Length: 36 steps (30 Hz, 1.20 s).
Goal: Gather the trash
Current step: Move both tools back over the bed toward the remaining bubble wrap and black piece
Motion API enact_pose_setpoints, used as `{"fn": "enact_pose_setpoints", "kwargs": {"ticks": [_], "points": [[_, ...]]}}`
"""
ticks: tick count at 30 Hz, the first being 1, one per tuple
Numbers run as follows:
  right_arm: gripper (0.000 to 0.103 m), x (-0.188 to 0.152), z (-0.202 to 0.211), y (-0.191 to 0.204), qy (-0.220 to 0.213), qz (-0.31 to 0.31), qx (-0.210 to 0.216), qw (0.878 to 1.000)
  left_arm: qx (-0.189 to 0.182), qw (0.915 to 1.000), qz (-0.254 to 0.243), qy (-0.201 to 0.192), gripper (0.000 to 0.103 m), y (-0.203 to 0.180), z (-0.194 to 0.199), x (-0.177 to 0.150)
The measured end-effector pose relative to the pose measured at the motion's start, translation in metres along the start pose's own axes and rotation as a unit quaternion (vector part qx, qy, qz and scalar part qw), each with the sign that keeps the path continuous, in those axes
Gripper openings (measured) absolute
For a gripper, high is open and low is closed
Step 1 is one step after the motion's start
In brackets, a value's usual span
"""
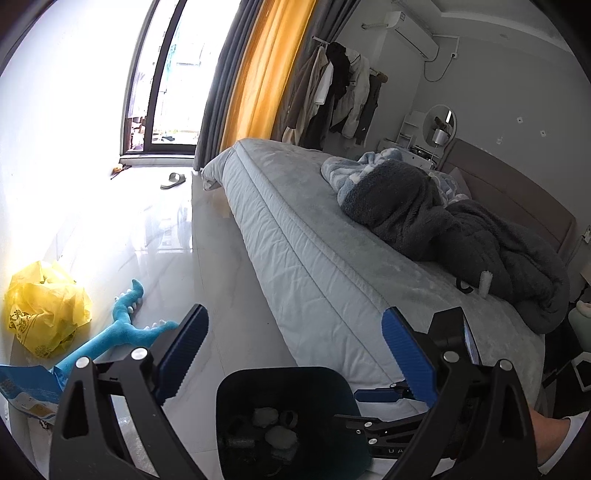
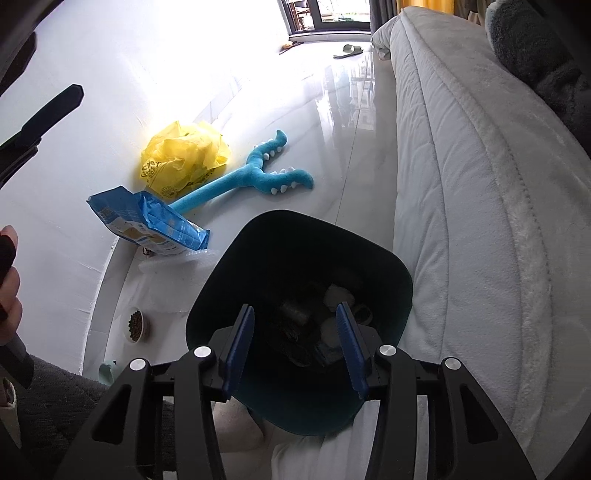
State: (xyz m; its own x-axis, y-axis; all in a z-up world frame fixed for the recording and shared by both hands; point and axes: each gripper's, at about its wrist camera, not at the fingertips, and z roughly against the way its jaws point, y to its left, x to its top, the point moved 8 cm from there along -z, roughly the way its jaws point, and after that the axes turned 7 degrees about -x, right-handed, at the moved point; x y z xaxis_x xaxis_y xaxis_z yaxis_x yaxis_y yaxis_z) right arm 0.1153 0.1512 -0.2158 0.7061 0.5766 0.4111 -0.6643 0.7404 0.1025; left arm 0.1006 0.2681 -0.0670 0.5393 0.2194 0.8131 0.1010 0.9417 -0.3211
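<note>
The right claw [image 2: 295, 347] hangs open and empty over the dark bin [image 2: 295, 258] beside the bed's edge [image 2: 424, 221], crumpled trash [image 2: 336, 293] inside, the left claw [image 1: 295, 354] open too, bare floor [image 2: 332, 129] stretching ahead

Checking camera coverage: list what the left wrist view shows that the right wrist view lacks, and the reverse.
Left wrist only: hanging clothes, air conditioner, round mirror, grey blanket spread across the bed.
Right wrist only: pet food bowl, the person's hand.
Both: dark bin holding trash, yellow bag, blue plush toy, blue package, slipper, bed.
</note>
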Motion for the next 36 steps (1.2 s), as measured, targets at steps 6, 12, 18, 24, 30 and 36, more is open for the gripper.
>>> {"fn": "enact_pose_setpoints", "kwargs": {"ticks": [6, 12, 18, 24, 30, 36], "points": [[0.047, 0.008, 0.029, -0.012, -0.034, 0.003, 0.007, 0.999, -0.008, 0.9999, -0.008, -0.011, 0.096, -0.023, -0.009, 0.016], [0.05, 0.019, 0.059, -0.039, -0.078, -0.01, 0.009, 0.997, -0.016, 0.9996, -0.016, -0.015, 0.096, -0.049, -0.025, 0.026], [0.054, 0.025, 0.085, -0.079, -0.114, -0.024, -0.016, 0.993, -0.027, 0.999, -0.029, -0.019, 0.096, -0.08, -0.043, 0.037], [0.054, 0.025, 0.105, -0.129, -0.134, -0.05, -0.035, 0.989, -0.033, 0.9984, -0.045, -0.007, 0.096, -0.106, -0.068, 0.039], [0.055, 0.023, 0.125, -0.171, -0.156, -0.072, -0.06, 0.983, -0.046, 0.9973, -0.056, 0.007, 0.096, -0.133, -0.095, 0.039], [0.058, 0.017, 0.139, -0.211, -0.169, -0.093, -0.08, 0.978, -0.059, 0.9963, -0.06, 0.015, 0.096, -0.156, -0.119, 0.042]]}}
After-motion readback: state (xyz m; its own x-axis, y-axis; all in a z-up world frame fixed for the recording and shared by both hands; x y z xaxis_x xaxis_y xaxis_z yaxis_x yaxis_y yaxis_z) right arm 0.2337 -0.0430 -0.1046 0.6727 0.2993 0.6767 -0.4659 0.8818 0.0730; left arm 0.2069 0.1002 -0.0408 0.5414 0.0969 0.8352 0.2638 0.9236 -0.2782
